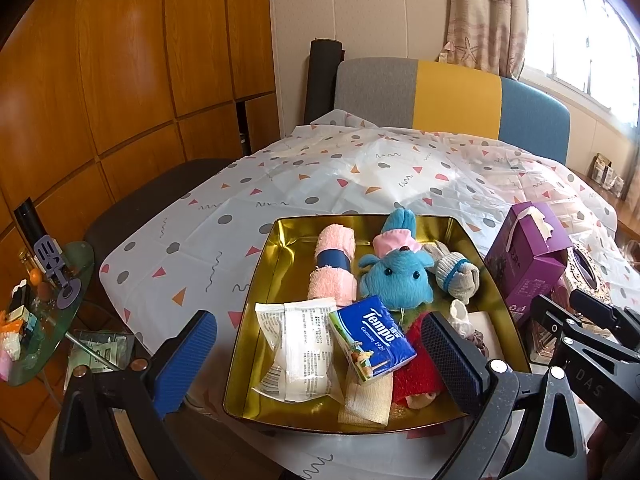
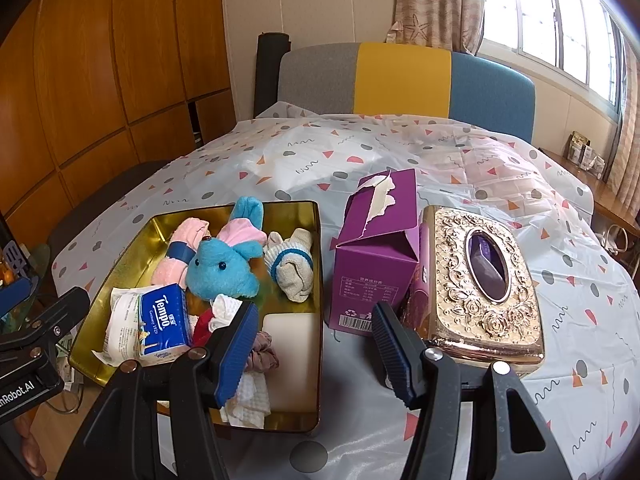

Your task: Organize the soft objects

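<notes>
Soft objects lie gathered in a gold tin tray (image 1: 280,248) that stands on the surface (image 1: 224,208), which is covered by a white cloth printed with triangles and dots. At the tray's far end rest a rolled pink towel (image 1: 334,270) with a blue band around its middle, a blue plush toy (image 1: 394,276) wearing a pink cap, and a pair of rolled grey-white socks (image 1: 456,274) beside the toy. Nearer the cameras, a blue Tempo tissue pack (image 1: 372,338) lies tilted across a white sealed packet (image 1: 300,350), with a red cloth (image 1: 416,376) just beside it and a beige gauze-like piece (image 1: 366,400) beneath its near end. The right wrist view also shows a white block (image 2: 288,332), a mauve scrunchie (image 2: 266,350) and a white waffle cloth (image 2: 250,396) in the tray's near corner. A purple carton (image 2: 374,248) with a torn top stands just outside the tray, touching an ornate gold tissue box (image 2: 484,280). The left claw (image 1: 316,364) hangs over the near end of the tray, jaws wide apart, gripping nothing. The right claw (image 2: 316,360) hangs above the tray's right rim, jaws apart and empty, one finger over the tray and the other in front of the carton.
</notes>
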The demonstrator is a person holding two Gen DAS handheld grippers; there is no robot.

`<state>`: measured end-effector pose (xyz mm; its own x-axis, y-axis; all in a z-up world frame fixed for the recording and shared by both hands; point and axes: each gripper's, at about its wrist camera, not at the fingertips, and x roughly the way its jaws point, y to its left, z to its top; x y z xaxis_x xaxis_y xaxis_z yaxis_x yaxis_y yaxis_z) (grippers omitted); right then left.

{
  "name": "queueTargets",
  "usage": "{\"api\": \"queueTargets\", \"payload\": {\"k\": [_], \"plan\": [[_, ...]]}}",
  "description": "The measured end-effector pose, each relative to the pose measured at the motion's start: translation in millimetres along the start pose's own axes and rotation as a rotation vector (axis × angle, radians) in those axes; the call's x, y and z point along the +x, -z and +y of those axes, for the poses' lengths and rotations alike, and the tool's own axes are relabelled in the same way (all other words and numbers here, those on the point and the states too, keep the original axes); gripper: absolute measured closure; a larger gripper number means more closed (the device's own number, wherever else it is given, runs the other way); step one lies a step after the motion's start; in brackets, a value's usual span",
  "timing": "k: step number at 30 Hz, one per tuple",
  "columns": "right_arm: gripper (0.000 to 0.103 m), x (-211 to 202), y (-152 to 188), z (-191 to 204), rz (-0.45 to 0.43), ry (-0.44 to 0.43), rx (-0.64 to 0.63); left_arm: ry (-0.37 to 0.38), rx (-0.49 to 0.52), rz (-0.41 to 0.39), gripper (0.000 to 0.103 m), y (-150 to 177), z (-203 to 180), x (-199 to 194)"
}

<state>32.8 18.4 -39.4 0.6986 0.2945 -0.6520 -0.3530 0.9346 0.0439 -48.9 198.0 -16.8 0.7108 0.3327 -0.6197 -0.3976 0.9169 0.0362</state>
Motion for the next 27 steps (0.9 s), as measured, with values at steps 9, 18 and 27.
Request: {"api": "queueTargets", "payload": {"k": [9, 18, 27], "plan": [[0.043, 1.6, 1.6, -0.7, 0.006, 0.001, 0.002, -0.003, -0.005, 0.012, 0.000, 1.3, 0.4, 2.1], [0.043, 2.5, 4.0, -3.9, 0.011, 0.004, 0.009, 0.003, -0.006, 0.028, 0.000, 2.4, 0.1, 5.9], [0.043, -9.8, 2.0, -14.0, -0.048, 0.011, 0.049, 0.034, -0.017, 0.040, 0.003, 5.1, 4.4, 11.6]]}}
